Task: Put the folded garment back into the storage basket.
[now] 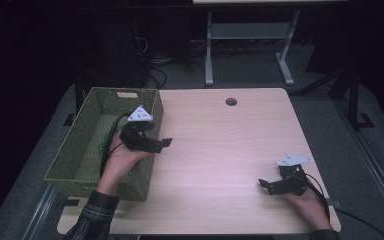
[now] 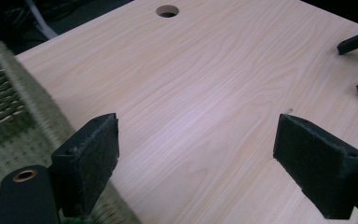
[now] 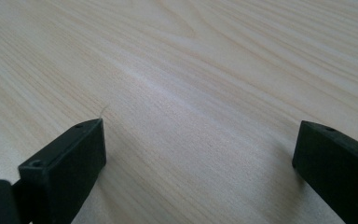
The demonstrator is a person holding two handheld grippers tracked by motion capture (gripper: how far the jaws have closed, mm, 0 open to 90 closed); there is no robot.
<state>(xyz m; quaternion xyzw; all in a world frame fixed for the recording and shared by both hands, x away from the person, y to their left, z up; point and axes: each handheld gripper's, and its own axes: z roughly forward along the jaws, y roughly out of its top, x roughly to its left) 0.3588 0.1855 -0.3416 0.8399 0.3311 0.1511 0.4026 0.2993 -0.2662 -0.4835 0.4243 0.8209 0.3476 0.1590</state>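
Plaid sleeve (image 1: 97, 212); blk fingers (image 2: 91, 158), grey plates, blk cables.

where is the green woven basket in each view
High view: the green woven basket sits at the table's left edge, under the left hand-held gripper.
Left gripper view: its rim runs down the left edge, beside the left jaw.
Right gripper view: bare tabletop between two open jaws, no basket.
Shared landmark: the round hole in the table, also at the top of the left gripper view.
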